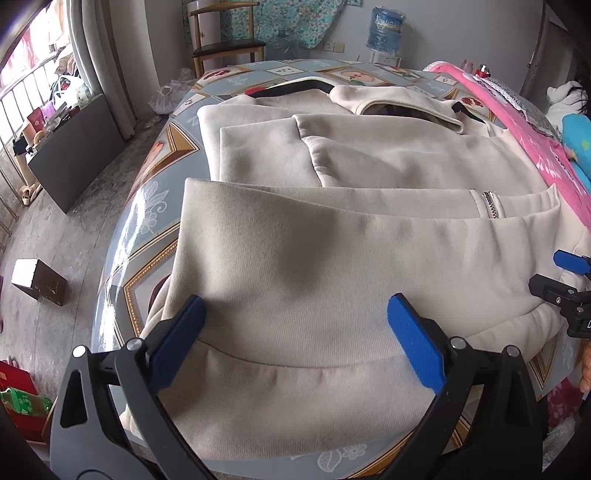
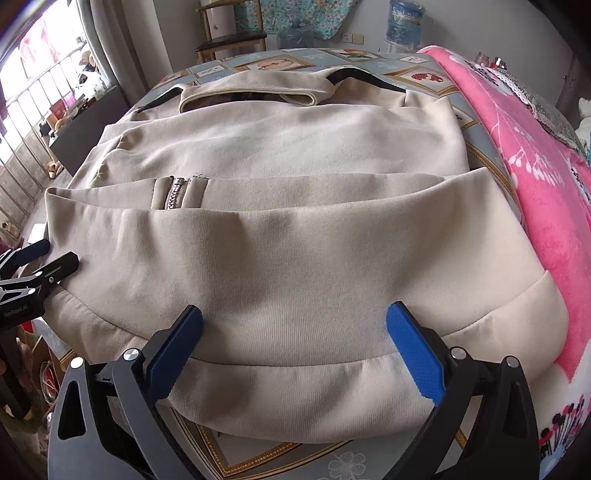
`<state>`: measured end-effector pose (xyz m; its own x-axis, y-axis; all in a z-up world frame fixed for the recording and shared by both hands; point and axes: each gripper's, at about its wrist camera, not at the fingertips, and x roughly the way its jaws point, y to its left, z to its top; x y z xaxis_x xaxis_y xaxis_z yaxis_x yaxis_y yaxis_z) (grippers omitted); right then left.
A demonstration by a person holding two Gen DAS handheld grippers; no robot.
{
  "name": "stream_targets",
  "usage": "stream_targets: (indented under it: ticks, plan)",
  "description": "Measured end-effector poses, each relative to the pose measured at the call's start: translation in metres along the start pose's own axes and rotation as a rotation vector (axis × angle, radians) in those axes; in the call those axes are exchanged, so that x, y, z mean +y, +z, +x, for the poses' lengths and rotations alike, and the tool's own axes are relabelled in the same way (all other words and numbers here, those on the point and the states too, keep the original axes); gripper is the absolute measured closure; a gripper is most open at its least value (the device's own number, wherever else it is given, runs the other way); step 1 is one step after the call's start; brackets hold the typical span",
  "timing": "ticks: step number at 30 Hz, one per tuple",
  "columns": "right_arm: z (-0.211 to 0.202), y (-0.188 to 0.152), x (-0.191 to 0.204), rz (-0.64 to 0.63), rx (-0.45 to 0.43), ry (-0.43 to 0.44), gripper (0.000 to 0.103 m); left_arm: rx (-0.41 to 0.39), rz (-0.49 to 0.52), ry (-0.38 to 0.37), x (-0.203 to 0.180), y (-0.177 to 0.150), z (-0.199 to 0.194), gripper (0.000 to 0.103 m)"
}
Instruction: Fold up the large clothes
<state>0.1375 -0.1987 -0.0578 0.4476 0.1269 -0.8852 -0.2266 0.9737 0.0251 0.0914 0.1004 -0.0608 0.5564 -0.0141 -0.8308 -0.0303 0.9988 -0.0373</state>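
the jacket [image 1: 332,240] lies spread on the table [image 1: 155,206], cream and thick, its lower part folded up so that a fold edge runs across it ahead of both claws, with a short zipper [image 1: 489,203] showing just past that edge. its ribbed hem sits nearest, right under the fingertips, and its collar lies at the far end, well ahead.

the left gripper [image 1: 295,328] stands wide, its blue pads [image 1: 413,343] spread to either side of a broad stretch of cloth just above the hem seam. nothing is pinched: the fabric lies flat between the fingers and neither pad presses on it. the claw points steeply down over the near left part of the jacket, whose left edge lies just outside the left finger.

the right gripper [image 2: 295,328] is spread just as wide, over the near right part of the jacket, pads clear of the cloth and holding nothing. it too tilts steeply down at the hem. each claw shows at the edge of the other's view, side by side along the hem.

to the right of the right claw, a pink blanket [image 2: 546,192] lies against the jacket's right edge. far ahead, beyond the table, stand a chair [image 1: 225,44] and a water bottle [image 1: 386,29].
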Motion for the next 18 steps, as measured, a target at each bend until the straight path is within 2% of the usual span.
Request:
stream_targets:
  ticks: [18]
  plan:
    - [0.0023,0.0019,0.0019,-0.001,0.021,-0.020,0.006,0.033,0.022,0.014,-0.0033,0.0026,0.0015,0.007]
